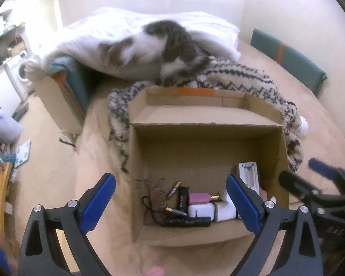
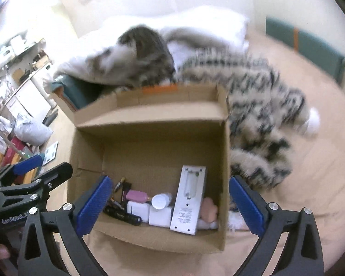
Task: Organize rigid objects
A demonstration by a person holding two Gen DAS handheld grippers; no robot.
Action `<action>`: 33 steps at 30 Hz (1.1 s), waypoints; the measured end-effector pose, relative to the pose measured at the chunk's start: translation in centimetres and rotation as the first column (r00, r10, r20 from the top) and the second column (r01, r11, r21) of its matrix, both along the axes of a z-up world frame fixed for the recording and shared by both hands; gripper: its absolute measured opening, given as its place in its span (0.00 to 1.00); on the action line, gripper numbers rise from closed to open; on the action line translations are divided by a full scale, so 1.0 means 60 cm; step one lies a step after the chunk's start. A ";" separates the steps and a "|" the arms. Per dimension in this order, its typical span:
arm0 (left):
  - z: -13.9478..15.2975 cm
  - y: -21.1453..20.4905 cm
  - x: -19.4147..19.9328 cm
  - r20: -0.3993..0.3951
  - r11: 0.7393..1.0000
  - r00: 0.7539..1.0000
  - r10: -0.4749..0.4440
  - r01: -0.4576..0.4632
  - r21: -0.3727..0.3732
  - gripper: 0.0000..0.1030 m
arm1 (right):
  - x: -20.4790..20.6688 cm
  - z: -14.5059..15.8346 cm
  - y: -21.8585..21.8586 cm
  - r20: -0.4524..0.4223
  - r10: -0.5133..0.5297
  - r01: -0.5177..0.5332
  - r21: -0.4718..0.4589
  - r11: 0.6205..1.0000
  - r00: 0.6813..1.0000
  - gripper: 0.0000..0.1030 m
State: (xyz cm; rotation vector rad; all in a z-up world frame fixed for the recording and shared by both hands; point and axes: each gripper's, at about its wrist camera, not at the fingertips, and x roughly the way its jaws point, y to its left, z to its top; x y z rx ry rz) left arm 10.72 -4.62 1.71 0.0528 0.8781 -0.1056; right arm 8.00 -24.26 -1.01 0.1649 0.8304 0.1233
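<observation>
A cardboard box (image 2: 149, 124) sits on a bed (image 2: 310, 172), small items clustered along its near wall. Behind it lies a cat (image 1: 163, 46) on a pillow (image 1: 207, 27); a blanket (image 2: 264, 115) spreads to its right.

My left gripper's (image 1: 170, 203) right finger (image 1: 243, 203) covers part of the white remote (image 1: 249, 174) in the box (image 1: 202, 138). I can't read the print on the batteries (image 1: 174, 189). The cat (image 2: 138, 53) is smeared by blur in the right view, and the blanket (image 2: 260, 105) too. Both handles run off the bottom edge.
</observation>
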 end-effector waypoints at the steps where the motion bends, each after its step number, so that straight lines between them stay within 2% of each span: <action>1: 0.008 0.005 -0.016 0.029 1.000 1.000 0.006 -0.006 0.006 0.93 | -0.014 0.008 0.001 0.024 -0.003 0.003 -0.003 1.000 1.000 1.00; 5: 0.034 0.027 -0.088 0.160 0.999 0.986 0.036 -0.039 0.020 0.93 | -0.060 0.021 0.001 0.054 -0.003 0.001 0.026 1.000 0.999 1.00; 7: 0.036 0.034 -0.116 0.185 0.998 0.982 0.046 -0.052 0.027 0.93 | -0.079 0.019 0.001 0.052 -0.002 0.001 0.028 1.000 0.999 1.00; 11: 0.024 0.045 -0.159 0.185 0.998 0.981 0.061 -0.066 0.020 0.93 | -0.122 0.011 0.003 0.070 -0.009 0.006 0.041 0.999 0.997 1.00; 15: 0.006 0.055 -0.178 0.145 0.997 0.986 0.079 -0.075 -0.037 0.93 | -0.154 0.006 0.006 0.091 -0.012 0.006 0.061 0.998 0.996 1.00; 18: 0.000 0.051 -0.183 0.123 0.997 0.991 0.054 -0.046 -0.064 0.94 | -0.162 0.002 0.009 0.091 -0.006 0.000 0.062 0.998 0.996 1.00; 21: 0.000 0.044 -0.187 0.144 0.998 0.989 0.044 -0.037 -0.046 1.00 | -0.169 0.002 0.002 0.101 -0.033 0.027 0.061 0.998 0.994 1.00; 26: -0.002 0.053 -0.179 0.136 0.995 0.988 0.069 -0.059 -0.078 1.00 | -0.165 -0.004 -0.015 0.097 -0.081 0.076 0.062 0.995 0.992 1.00; 33: -0.013 0.058 -0.168 0.113 0.995 0.990 0.088 -0.083 -0.053 1.00 | -0.157 -0.010 -0.021 0.085 -0.092 0.086 0.070 0.994 0.992 1.00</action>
